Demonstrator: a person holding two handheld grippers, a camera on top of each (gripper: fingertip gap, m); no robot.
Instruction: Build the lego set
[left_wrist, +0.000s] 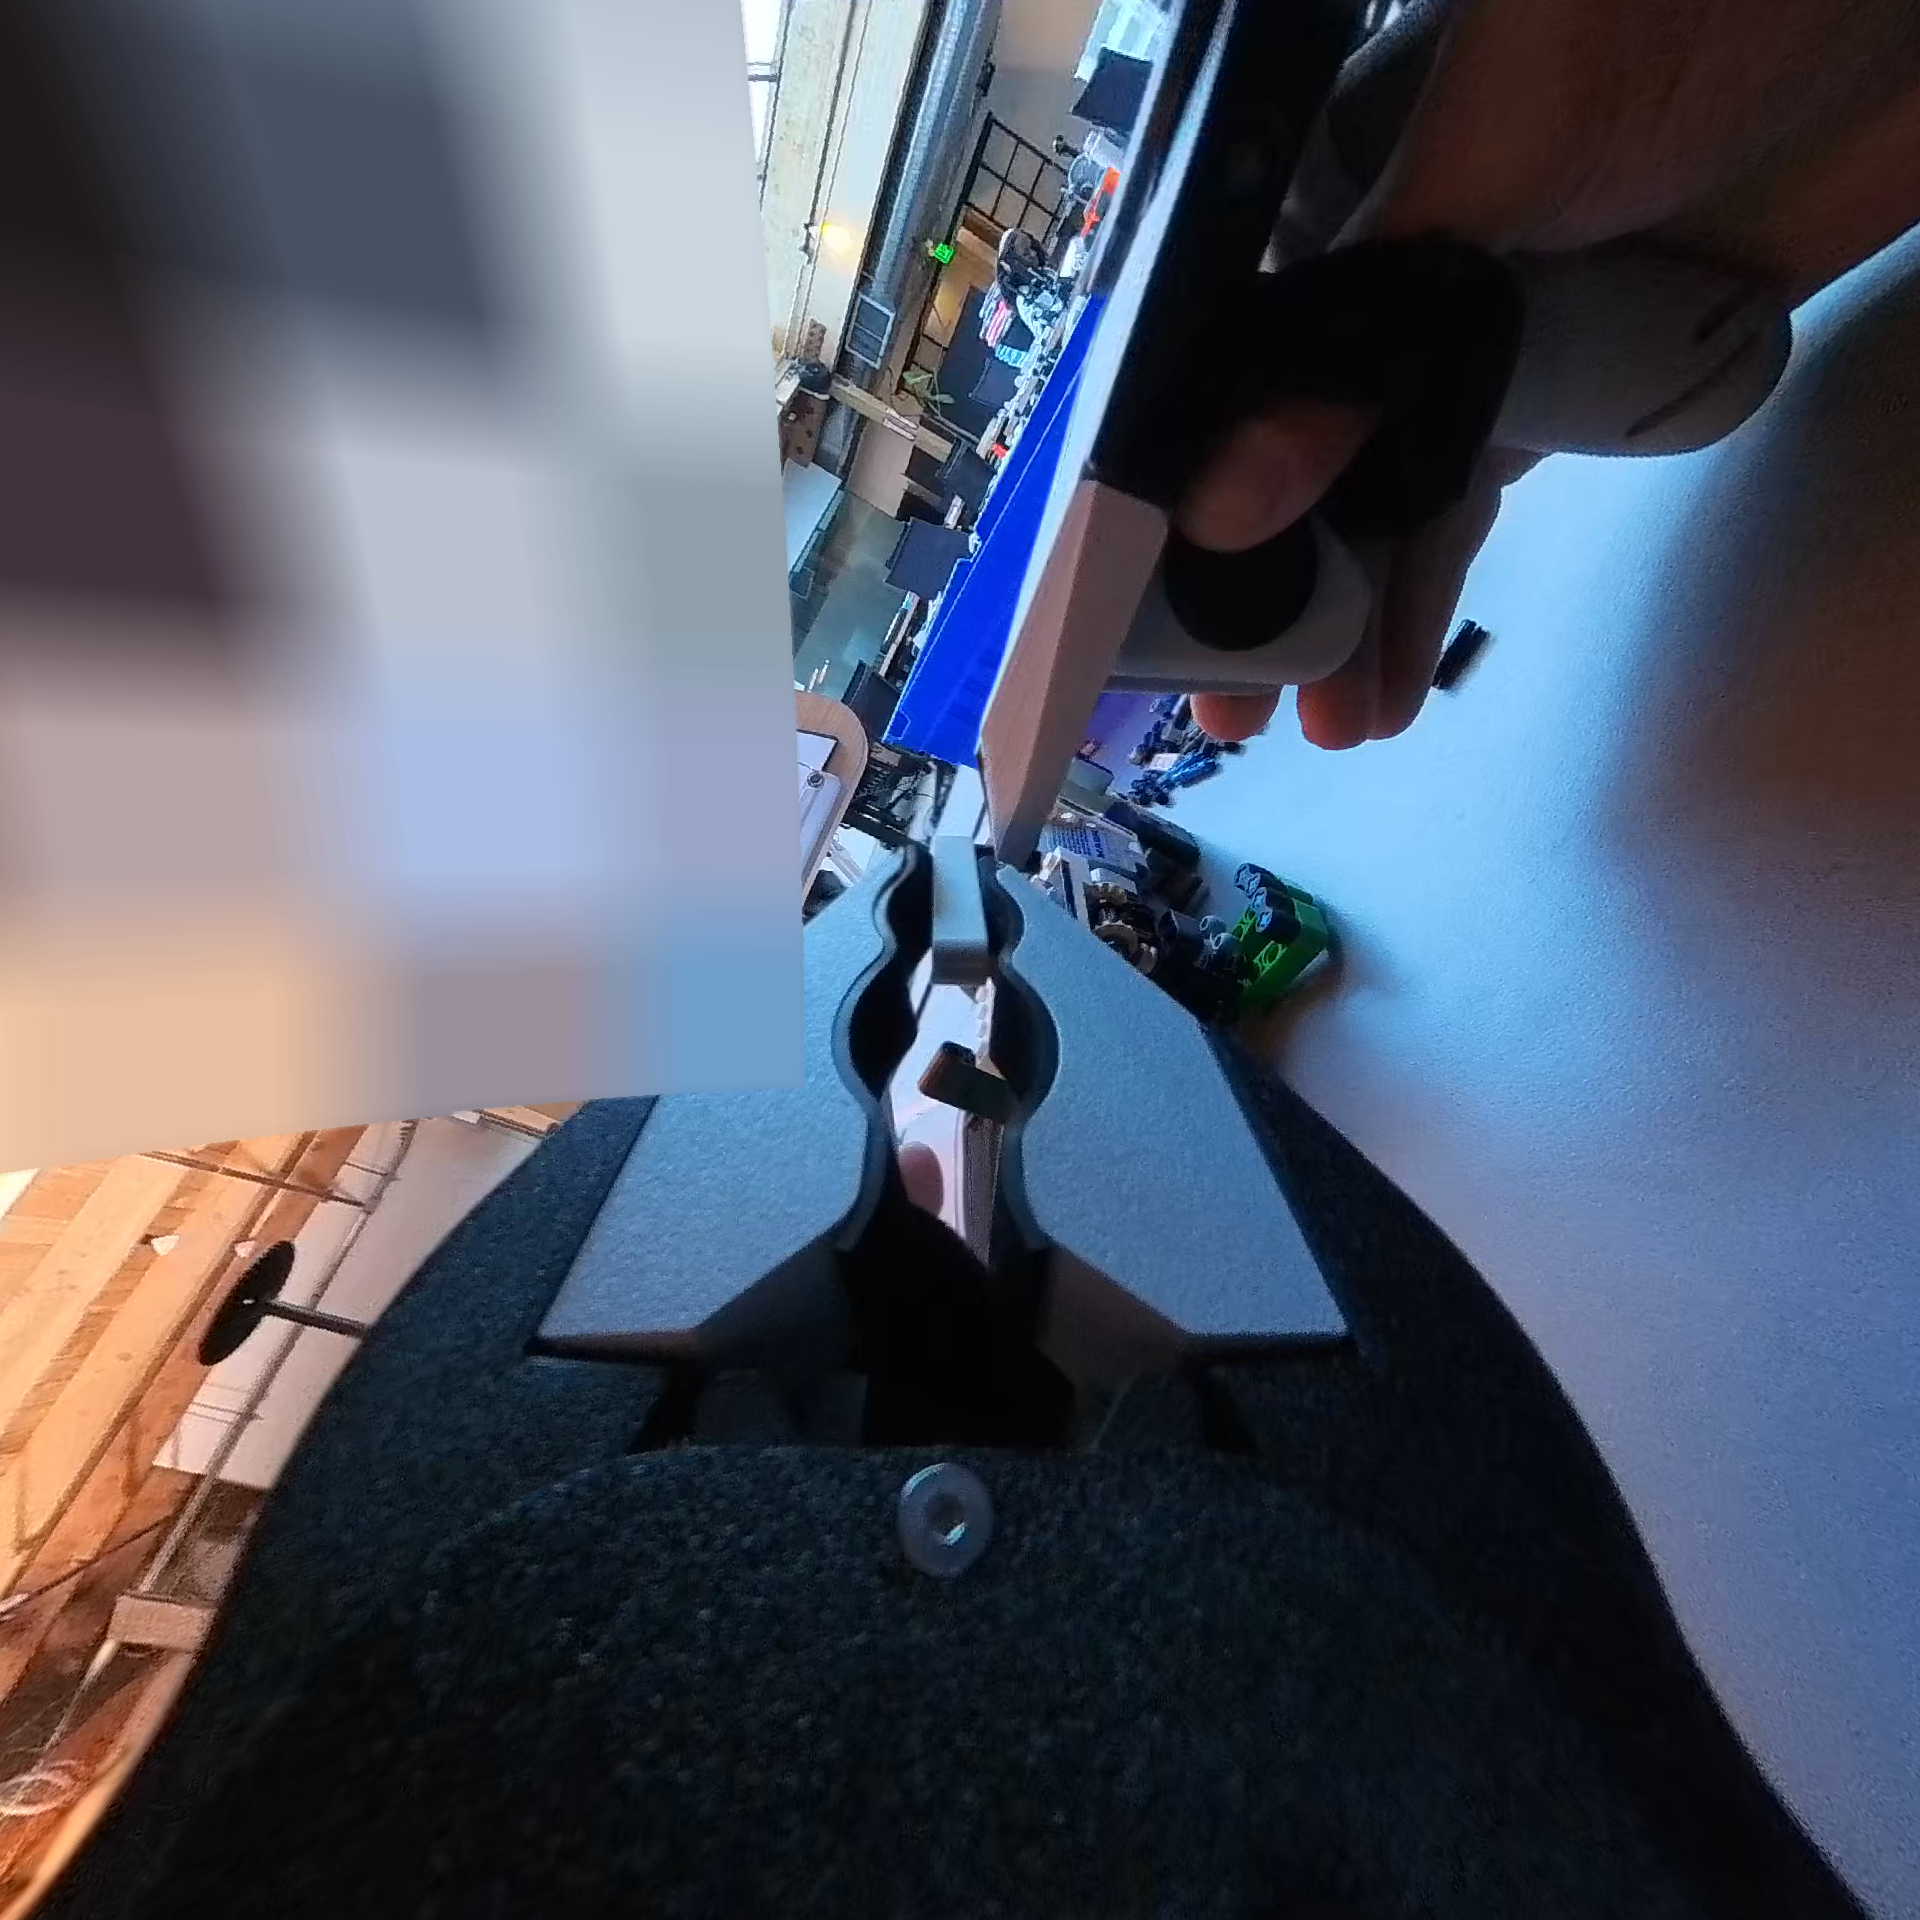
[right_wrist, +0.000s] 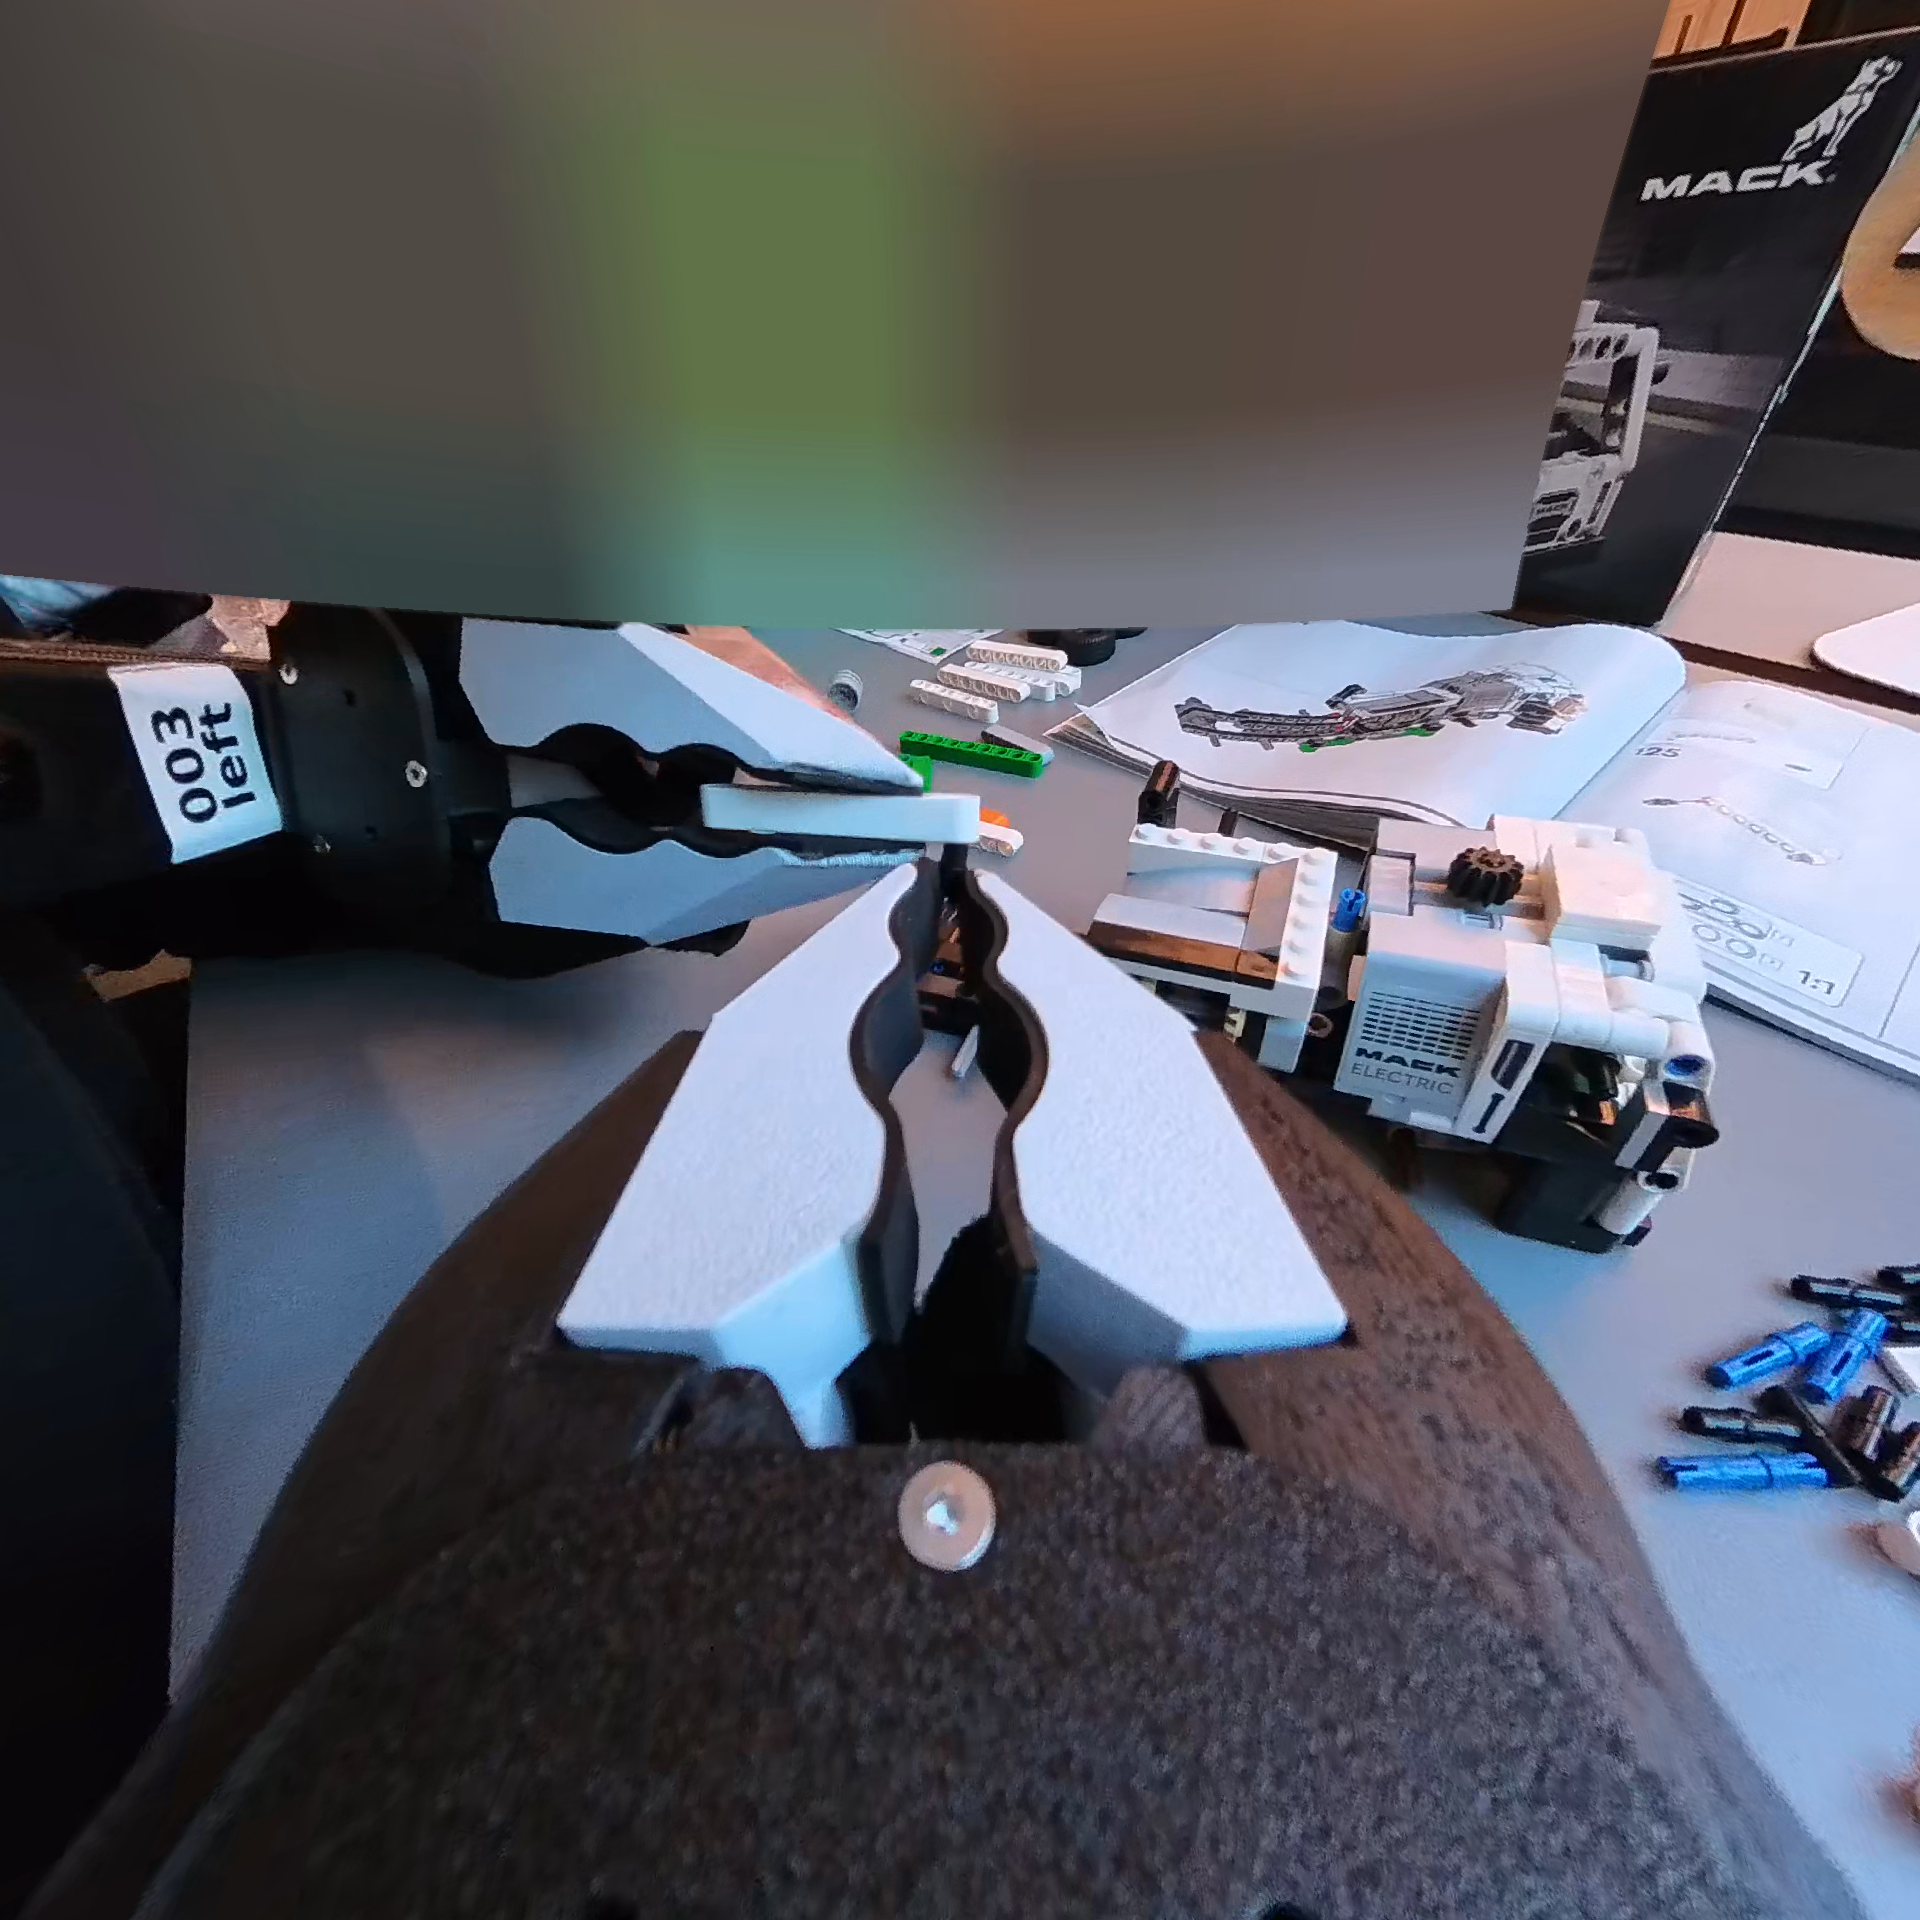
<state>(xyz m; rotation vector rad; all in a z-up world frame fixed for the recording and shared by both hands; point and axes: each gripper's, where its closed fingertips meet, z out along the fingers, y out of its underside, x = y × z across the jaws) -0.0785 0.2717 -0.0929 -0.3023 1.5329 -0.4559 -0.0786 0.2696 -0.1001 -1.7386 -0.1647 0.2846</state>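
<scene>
The left claw (right_wrist: 920, 826), entering from the left of the right wrist view, is clamped on a flat white plate piece (right_wrist: 842, 816), which lies level between its two pale fingers and juts a little past their tips; in the left wrist view the same white plate piece (left_wrist: 958, 914) shows edge-on between that claw's (left_wrist: 956, 925) fingertips; the right claw (right_wrist: 943, 883) has its tips drawn close together just under the outer end of the plate, nipping a small dark part (right_wrist: 948, 940) whose exact kind is too hidden to tell; its fingers touch or nearly touch the plate's end; the partly built white and black truck (right_wrist: 1392, 987) rests on the grey worktop (right_wrist: 416, 1091) just to the right of both claws, a black gear (right_wrist: 1481, 868) on its top and a blue pin (right_wrist: 1349, 902) standing in its middle; behind it lie open instruction booklets (right_wrist: 1403, 707), and beyond them the set's dark box (right_wrist: 1725, 312) stands upright; a green beam (right_wrist: 966, 750) and several white beams (right_wrist: 997, 675) lie on the worktop behind the left claw; loose blue and black pins (right_wrist: 1808, 1392) are scattered at the right edge; in the left wrist view a person's hand (left_wrist: 1382, 582) grips the other tool's handle.
</scene>
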